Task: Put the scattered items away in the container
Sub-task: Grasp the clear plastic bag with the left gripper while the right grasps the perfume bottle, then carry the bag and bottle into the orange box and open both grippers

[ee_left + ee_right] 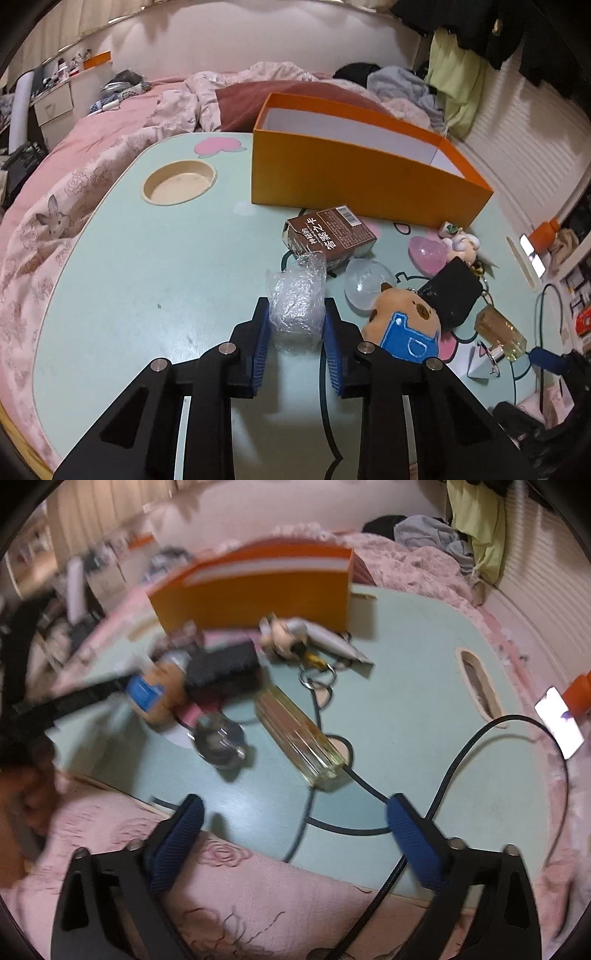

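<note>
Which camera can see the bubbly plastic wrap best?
The left wrist view. There the bubble wrap sits sharp and close, squeezed between the blue pads of the left tongs on the green table. The right wrist view is blurry, and I cannot pick out the wrap there.

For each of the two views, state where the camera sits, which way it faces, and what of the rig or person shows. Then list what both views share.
Left wrist: rides the left gripper, looking down over the green table toward the orange box; its fingers clamp a bubble wrap wad.
Right wrist: rides the right gripper, jaws open, at the table's near edge, facing the glass bottle; a hand shows at left.
Shared: table, box, bottle, blue-bibbed plush, black pouch.
</note>
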Demonstrator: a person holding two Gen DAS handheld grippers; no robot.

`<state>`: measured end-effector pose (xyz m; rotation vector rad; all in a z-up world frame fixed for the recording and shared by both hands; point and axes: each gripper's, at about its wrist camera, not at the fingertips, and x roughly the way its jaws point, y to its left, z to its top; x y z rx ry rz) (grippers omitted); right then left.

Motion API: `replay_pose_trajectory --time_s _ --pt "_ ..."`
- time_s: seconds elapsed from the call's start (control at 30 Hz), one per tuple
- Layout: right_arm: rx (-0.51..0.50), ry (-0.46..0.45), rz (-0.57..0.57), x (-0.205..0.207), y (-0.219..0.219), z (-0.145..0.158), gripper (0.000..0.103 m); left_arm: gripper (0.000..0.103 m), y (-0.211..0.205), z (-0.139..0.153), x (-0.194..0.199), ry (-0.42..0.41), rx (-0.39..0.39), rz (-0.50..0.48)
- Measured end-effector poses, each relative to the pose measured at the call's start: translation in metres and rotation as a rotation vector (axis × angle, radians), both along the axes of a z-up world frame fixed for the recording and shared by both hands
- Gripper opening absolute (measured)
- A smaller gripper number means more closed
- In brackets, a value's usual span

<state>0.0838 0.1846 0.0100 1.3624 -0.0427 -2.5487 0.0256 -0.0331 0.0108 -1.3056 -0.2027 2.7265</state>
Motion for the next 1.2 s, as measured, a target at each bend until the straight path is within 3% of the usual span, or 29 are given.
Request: replay_pose_trajectory --time_s 0.1,0.17,0.23,0.43,0.5,0.57,0.63,0.93,1.2 --pt "-0.086 0.035 -0.03 -0.001 0.013 0.007 0.083 0.028 -0.002 0.0 0.008 0.025 0.014 0.013" --pt "-0.106 0.044 -0.039 -0.008 0.017 0.011 0.074 0.028 0.001 0.0 0.01 0.031 0.0 0.011" --pt "-0.073 0.055 -0.04 -0.015 0.014 0.014 0.066 0.028 0.004 -0.001 0.011 0.034 -0.018 0.009" --pt "0.01 0.021 0.048 -0.031 -0.004 0.006 0.06 0.028 0.005 -0.001 0.012 0.037 -0.023 0.005" --pt "0.042 0.03 0.063 -0.035 -0.008 0.005 0.05 0.028 0.005 -0.001 0.012 0.037 -0.022 0.005" --pt "0.074 0.028 0.071 -0.04 -0.012 0.002 0.029 0.028 0.004 -0.001 0.011 0.038 -0.023 0.005" --pt "0.077 0.03 0.072 -0.042 -0.013 -0.001 0.018 0.028 0.004 -0.001 0.012 0.038 -0.021 0.005" --pt "-0.068 0.063 0.062 -0.034 0.006 0.005 0.017 0.028 0.002 0.002 0.014 0.056 -0.005 0.001" --pt "-0.116 0.117 0.043 -0.047 0.016 0.036 0.017 0.028 0.005 0.034 0.008 0.113 0.044 -0.052"
